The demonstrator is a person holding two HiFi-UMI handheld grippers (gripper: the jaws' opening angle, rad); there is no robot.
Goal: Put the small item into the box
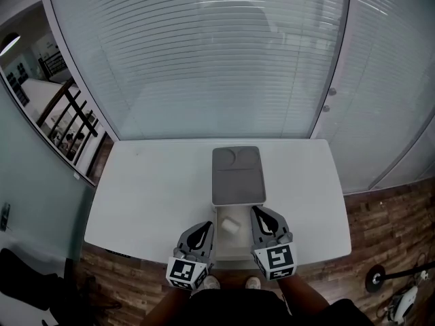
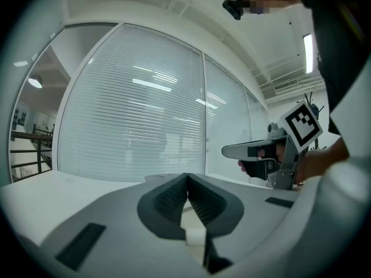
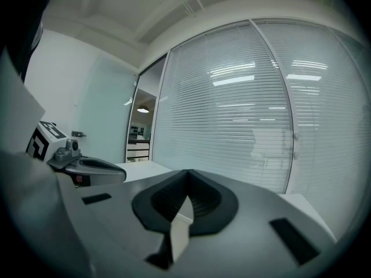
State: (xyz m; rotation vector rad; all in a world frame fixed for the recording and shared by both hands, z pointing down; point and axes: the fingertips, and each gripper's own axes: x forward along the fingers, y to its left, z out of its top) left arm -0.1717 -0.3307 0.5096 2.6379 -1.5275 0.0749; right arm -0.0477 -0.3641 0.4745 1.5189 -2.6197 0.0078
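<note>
The blind-covered window wall [image 1: 217, 60] is filling the far side at 12 o'clock, and the white counter [image 1: 149, 195] is stretching in front of it, bare apart from the task's things. A wooden floor [image 1: 380, 216] is showing at 3 o'clock and a dark railing [image 1: 75, 114] at 10 o'clock, both well clear of the work.

At the counter's middle a grey lid [image 1: 236, 175] is lying flat and open, touching the white box [image 1: 239, 244] that is sitting at 6 o'clock of it, by the near edge. The left tongs [image 1: 202, 231] are hovering at the box's 9 o'clock side and the right tongs [image 1: 260, 214] at its 3 o'clock side. Both are clenched with their tips meeting, and neither is grasping anything I can make out. The small item [image 1: 230, 225], a pale cube, is lying between them and appears to be resting inside the box, towards its 11 o'clock corner.

Judging from that, the placing step is looking finished or nearly so. The next move is probably calling for both tongs to draw back towards 6 o'clock without nudging the box walls, and perhaps for the lid to be folded over. Nothing is standing in the way except the tongs themselves, which are crowding the opening from both sides.
</note>
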